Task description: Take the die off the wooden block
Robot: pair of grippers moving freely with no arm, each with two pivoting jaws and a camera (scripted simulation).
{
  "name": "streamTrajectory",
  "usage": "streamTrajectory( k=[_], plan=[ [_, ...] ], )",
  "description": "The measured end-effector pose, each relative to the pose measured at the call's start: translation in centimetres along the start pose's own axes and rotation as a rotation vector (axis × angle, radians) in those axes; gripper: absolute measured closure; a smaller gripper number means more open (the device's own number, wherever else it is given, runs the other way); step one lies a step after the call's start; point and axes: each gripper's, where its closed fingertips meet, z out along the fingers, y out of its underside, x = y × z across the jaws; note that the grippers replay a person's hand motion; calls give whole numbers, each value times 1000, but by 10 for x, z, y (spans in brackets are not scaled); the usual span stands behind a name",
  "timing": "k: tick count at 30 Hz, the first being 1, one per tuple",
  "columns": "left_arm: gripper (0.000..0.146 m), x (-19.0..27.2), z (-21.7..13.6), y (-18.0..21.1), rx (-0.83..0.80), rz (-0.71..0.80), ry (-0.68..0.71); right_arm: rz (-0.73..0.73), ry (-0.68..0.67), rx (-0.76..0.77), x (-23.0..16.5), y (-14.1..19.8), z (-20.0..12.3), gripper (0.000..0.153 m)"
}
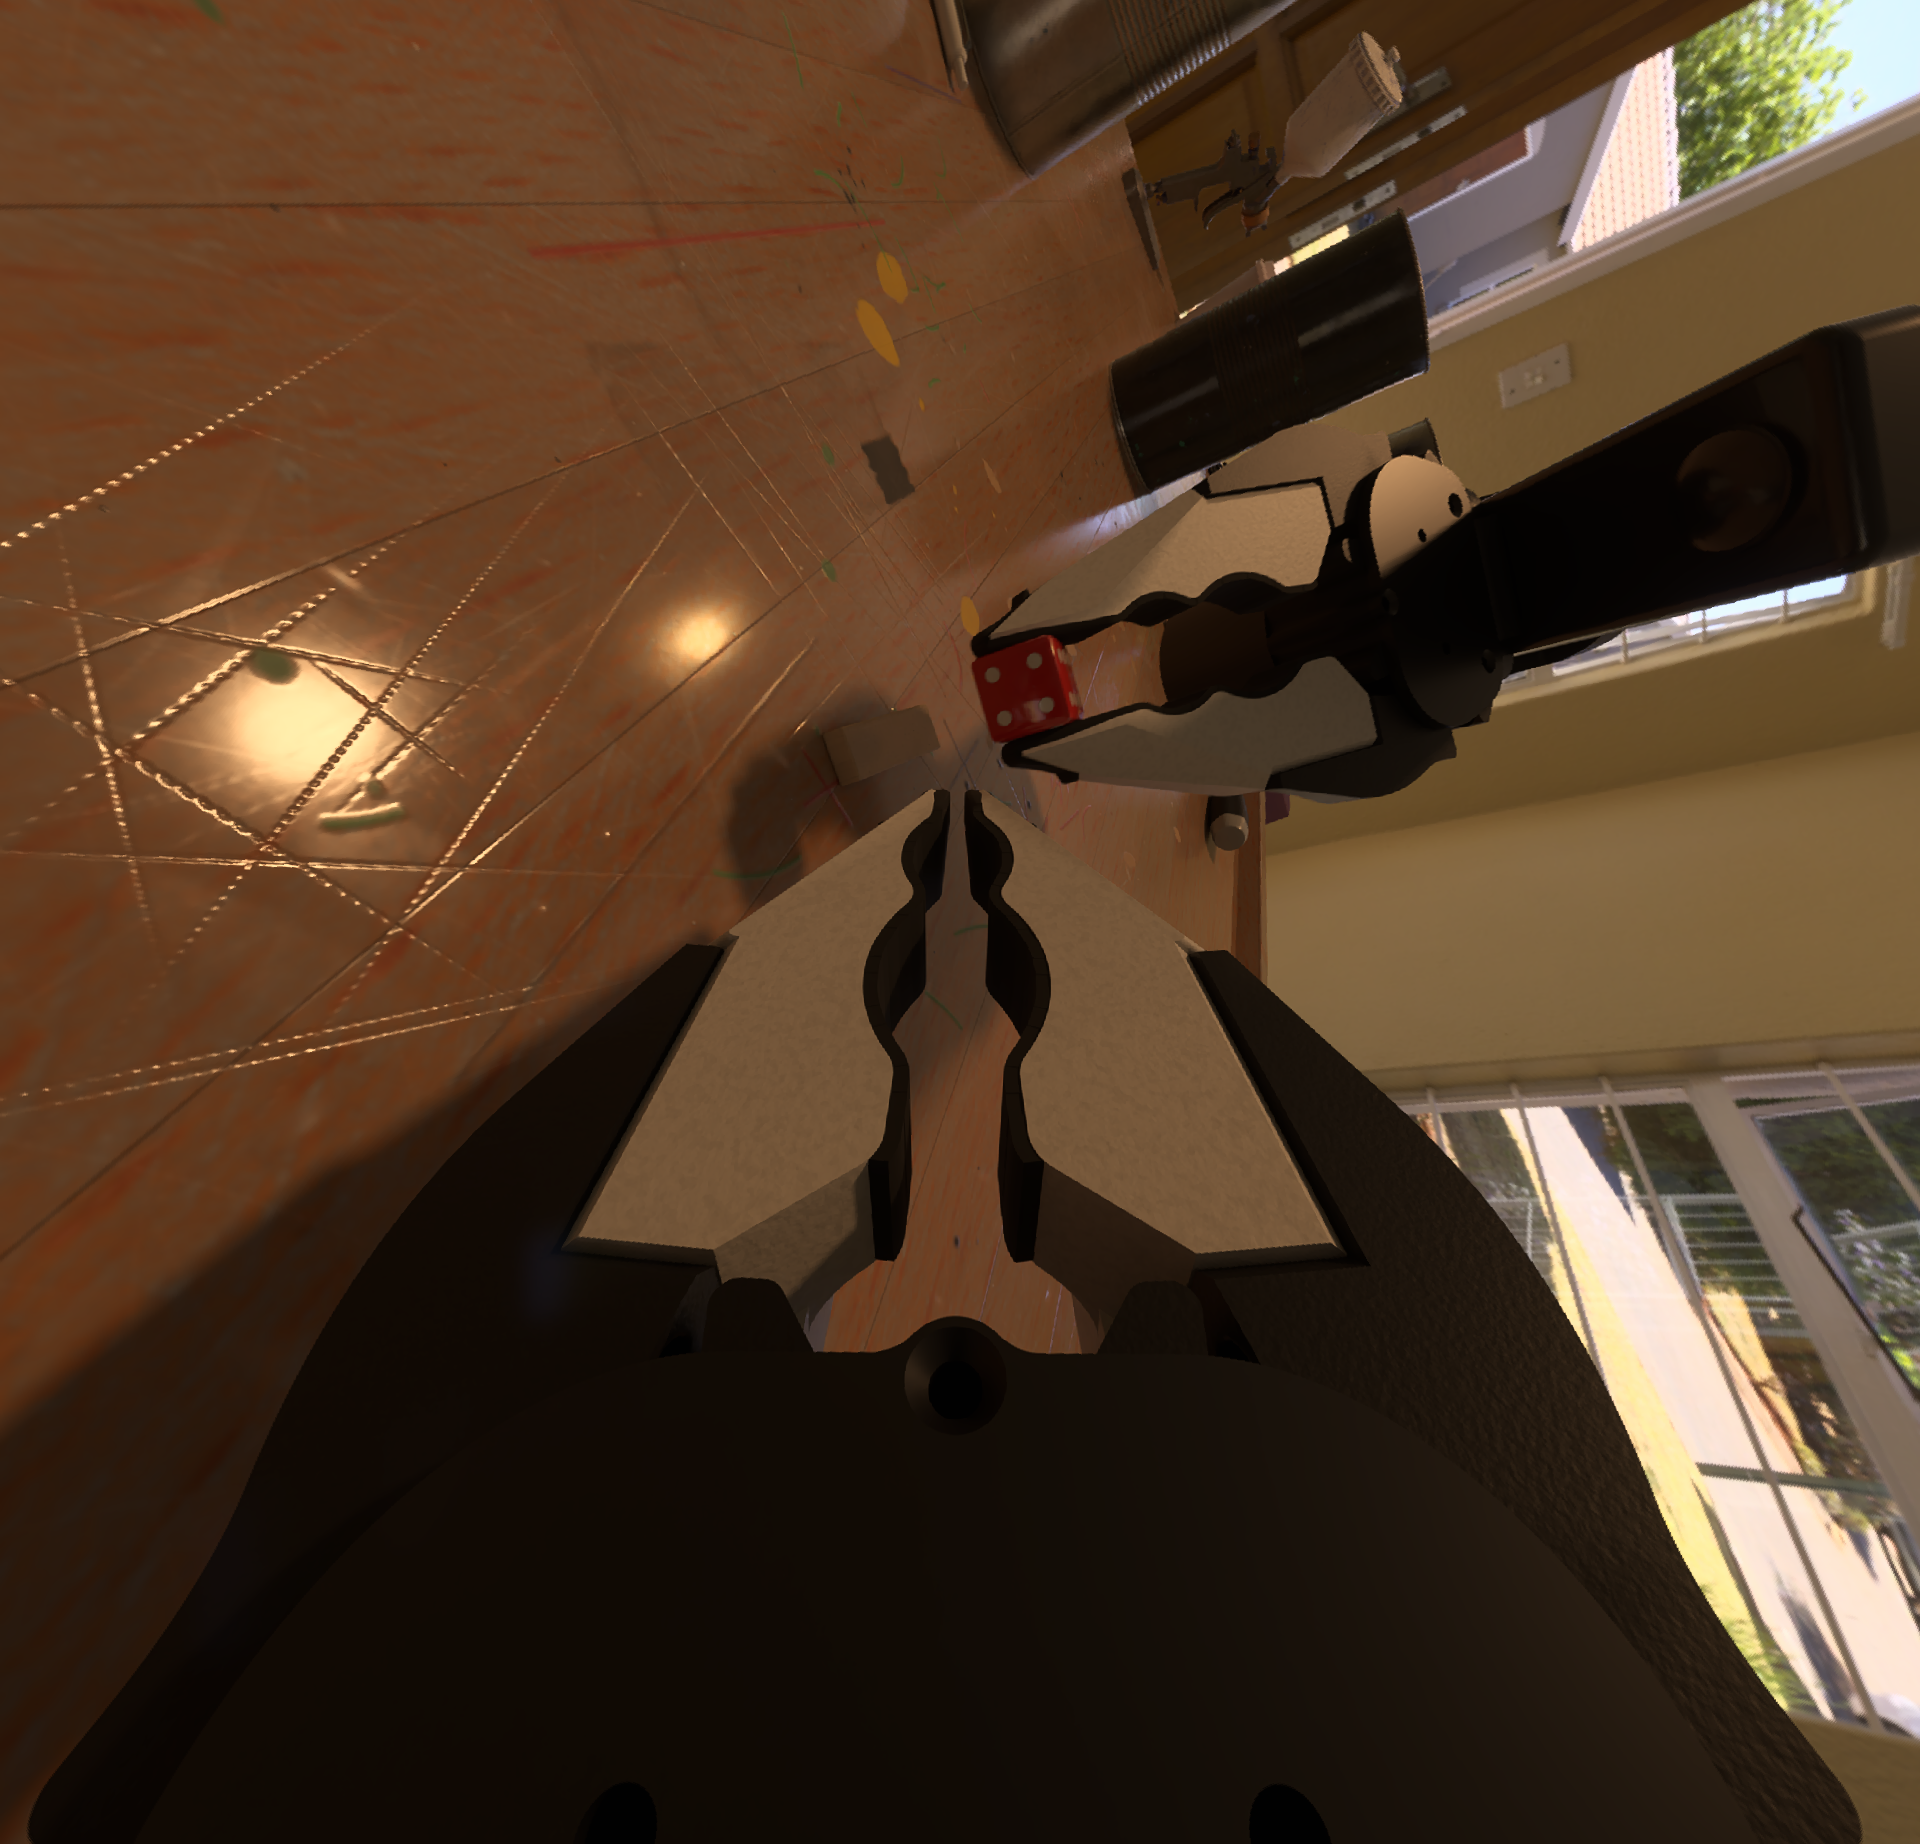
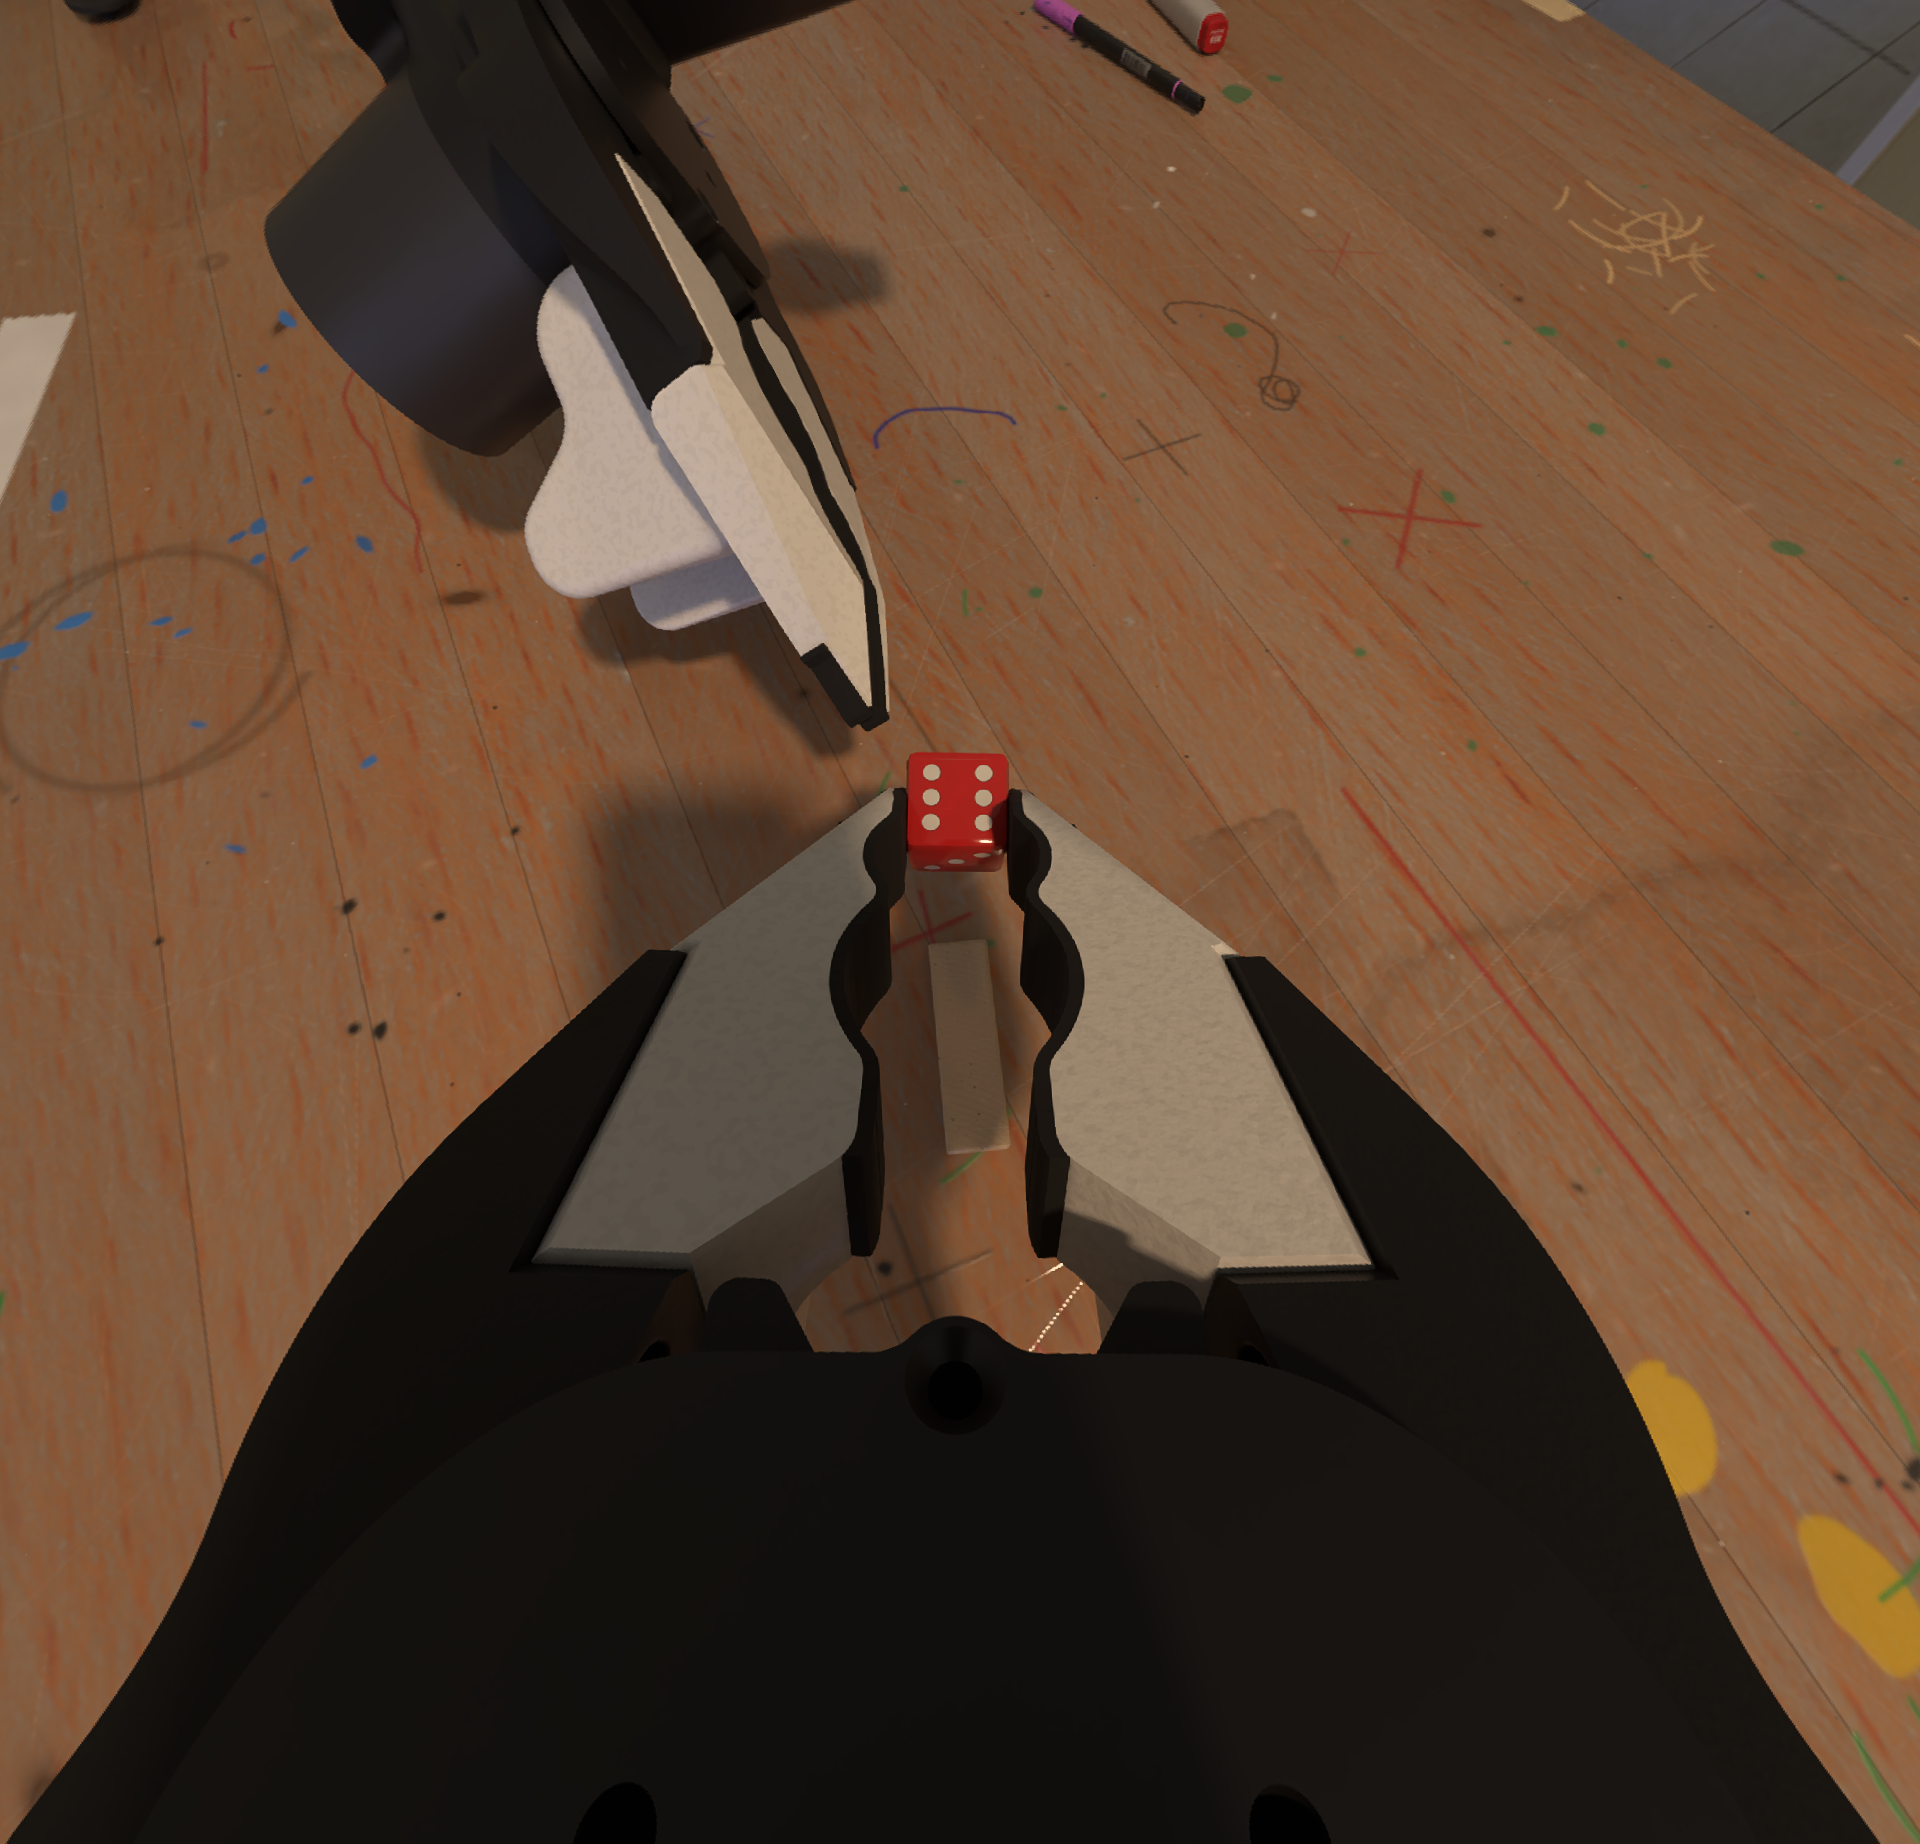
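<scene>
Red white-pipped plastic die (image 2: 957, 809) sits clamped at the very tips of the right tongs (image 2: 957, 826), above the scratched wooden desk (image 2: 1351, 755). With so shallow a hold it could squirt out if jolted (the left tongs (image 2: 871, 719), pressed together and empty, hover just beside it at 11 o'clock).

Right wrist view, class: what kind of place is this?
Probably a craft or workshop room: a scratched, paint-spattered wooden table, marker pens lying on it, and a spray gun near the windows.

Bright window daylight leaves round glare patches on the scratched wooden tabletop (image 1: 416, 444); soft shadows, strongly bent edges.
</scene>
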Motion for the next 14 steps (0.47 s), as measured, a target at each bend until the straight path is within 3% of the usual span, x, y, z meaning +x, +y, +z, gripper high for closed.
streamTrajectory(
  k=[7, 14],
  plan=[
    [144, 4, 1, 2, 3, 38, -31, 53, -2, -33, -4, 3, 3, 134],
    [144, -1, 3, 3, -3, 92, -89, 292, -32, -95, -6, 8, 6, 134]
  ],
)
